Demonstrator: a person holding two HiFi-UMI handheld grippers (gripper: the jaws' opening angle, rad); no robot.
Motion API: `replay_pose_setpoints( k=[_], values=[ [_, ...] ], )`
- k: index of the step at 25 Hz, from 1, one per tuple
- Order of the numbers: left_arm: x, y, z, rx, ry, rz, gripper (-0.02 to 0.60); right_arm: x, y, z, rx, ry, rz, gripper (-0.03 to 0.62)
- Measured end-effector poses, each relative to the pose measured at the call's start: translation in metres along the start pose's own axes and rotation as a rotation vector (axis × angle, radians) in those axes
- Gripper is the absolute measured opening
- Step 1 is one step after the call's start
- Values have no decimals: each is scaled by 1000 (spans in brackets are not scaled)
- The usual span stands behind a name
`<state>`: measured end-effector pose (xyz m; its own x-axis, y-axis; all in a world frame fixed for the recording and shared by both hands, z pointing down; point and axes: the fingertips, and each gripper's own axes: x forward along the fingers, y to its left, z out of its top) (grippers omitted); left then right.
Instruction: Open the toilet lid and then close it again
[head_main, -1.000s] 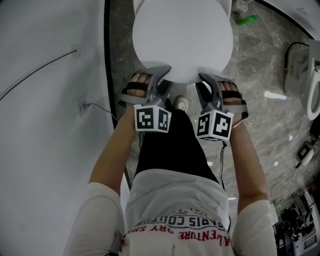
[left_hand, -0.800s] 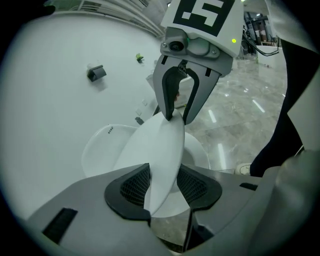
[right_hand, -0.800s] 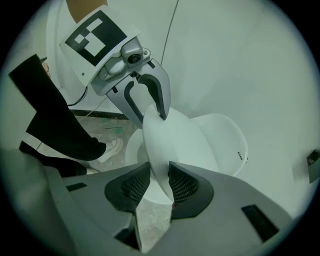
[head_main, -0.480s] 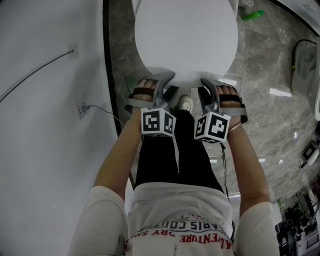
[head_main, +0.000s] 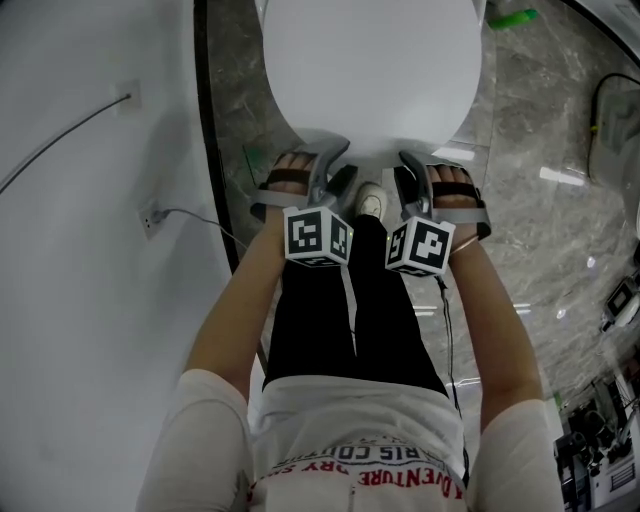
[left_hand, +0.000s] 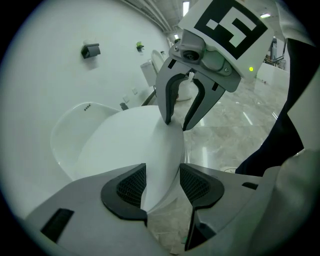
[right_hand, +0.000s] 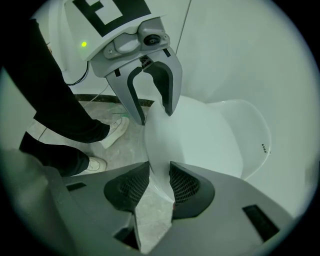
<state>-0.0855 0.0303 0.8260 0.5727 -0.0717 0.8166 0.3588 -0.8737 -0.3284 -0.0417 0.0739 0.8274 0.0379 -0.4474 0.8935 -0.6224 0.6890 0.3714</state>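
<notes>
The white toilet lid (head_main: 370, 70) lies low over the bowl, its front edge towards me. My left gripper (head_main: 333, 168) and right gripper (head_main: 408, 170) sit side by side at that front edge. In the left gripper view the lid (left_hand: 135, 145) runs between the jaws of the left gripper (left_hand: 162, 182), which have just been opening and stand wide, not pressing it. In the right gripper view the lid edge (right_hand: 160, 150) passes between the jaws of the right gripper (right_hand: 159, 185), which have also just been opening and no longer clamp it.
A white wall (head_main: 80, 200) with a cable and an outlet runs close on the left. The person's legs and shoes (head_main: 372, 200) stand just before the bowl on the grey marble floor (head_main: 540, 220). A green bottle (head_main: 513, 17) lies at the back right. More toilets (left_hand: 155, 65) stand farther off.
Both grippers have sunk with the lid's front edge, and the lid has come down flatter over the bowl. Both pairs of jaws stand wider than before.
</notes>
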Motion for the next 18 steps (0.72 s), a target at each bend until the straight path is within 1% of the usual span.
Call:
replay_pose_setpoints(
  k=[4,8,11,14,18],
  values=[
    [11,-7,-6,-31,-8,-27,210,12,7,-4,21,-4,36,101],
    [22,-12,-13,-43,9,-42,210,25,13,-8,28,-3,58,101],
    [27,-14,-15,-58,16,-47,210,32,15,-9,37,-1,62,101],
    [31,-14,-12,-70,10,-45,213,34,15,-14,23,-1,60,100],
    [29,-14,-13,-80,14,-51,213,32,16,-12,36,-27,71,100]
  ],
)
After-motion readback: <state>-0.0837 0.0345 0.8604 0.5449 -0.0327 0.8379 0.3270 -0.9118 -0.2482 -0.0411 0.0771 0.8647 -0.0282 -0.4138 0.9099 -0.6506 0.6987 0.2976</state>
